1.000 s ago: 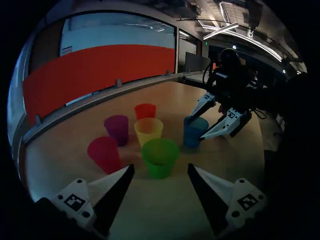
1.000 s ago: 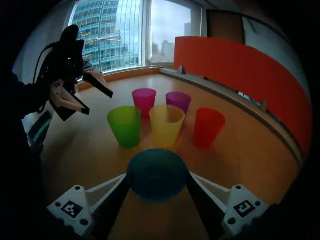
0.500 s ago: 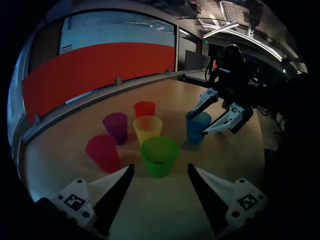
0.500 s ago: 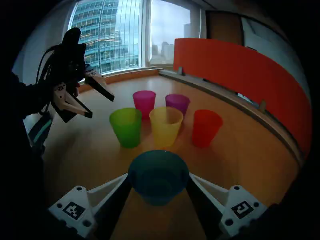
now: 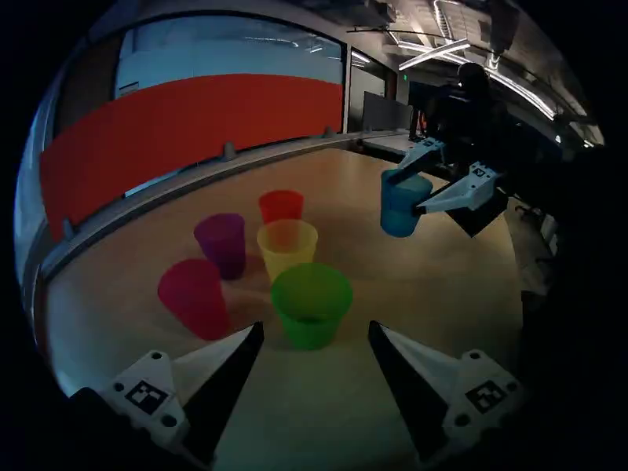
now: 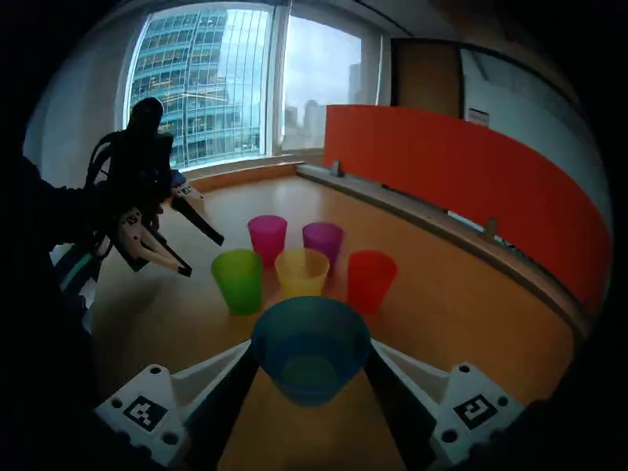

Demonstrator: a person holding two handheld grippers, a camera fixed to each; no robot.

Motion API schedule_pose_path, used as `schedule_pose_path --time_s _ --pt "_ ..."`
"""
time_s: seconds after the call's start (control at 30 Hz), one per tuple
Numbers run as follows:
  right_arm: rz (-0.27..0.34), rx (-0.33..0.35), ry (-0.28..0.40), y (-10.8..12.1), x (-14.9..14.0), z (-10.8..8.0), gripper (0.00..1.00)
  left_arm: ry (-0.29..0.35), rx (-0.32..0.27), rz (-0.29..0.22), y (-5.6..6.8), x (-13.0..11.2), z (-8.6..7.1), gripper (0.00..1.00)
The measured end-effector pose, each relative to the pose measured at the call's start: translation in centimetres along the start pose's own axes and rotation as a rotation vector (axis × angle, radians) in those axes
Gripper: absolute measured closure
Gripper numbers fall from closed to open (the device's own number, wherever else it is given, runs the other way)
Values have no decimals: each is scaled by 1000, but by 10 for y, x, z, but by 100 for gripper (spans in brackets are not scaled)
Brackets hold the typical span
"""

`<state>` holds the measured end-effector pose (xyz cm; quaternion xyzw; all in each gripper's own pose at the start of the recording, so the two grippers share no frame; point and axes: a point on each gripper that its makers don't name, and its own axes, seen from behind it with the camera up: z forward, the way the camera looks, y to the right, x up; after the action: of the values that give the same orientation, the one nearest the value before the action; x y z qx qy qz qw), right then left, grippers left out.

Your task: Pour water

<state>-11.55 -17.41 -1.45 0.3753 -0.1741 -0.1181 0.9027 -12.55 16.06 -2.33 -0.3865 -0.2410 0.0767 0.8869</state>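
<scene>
Six cups, two claws. My right gripper (image 6: 310, 347) pinches the blue cup (image 6: 310, 365) above the table (image 5: 439, 275), where a green cup (image 5: 311, 302), yellow cup (image 5: 288, 243), red cup (image 5: 281, 206), purple cup (image 5: 221, 242) and pink cup (image 5: 192, 294) cluster. My left gripper (image 5: 314, 330) hangs spread wide near the green cup. I cannot make out any water in the dim light.

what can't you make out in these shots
- Water in the blue cup: right gripper view, tinted wall and dim light leave it unclear.
- Red cup base: left gripper view, hidden behind the yellow cup.
- Person: left gripper view, lost in shadow.
</scene>
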Motion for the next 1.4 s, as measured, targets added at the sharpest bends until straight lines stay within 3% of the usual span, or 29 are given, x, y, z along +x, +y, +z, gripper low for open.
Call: schedule_pose_path --time_s 0.47,1.17,1.4 --pt "9 -20 74 9 32 -31 9 -27 -1 9 2 -3 23 1" --pt "13 -49 113 16 45 -46 9 -25 4 3 -2 1 59 1" --pt "14 -57 112 18 43 -48 9 -23 16 1 -5 2 65 1"
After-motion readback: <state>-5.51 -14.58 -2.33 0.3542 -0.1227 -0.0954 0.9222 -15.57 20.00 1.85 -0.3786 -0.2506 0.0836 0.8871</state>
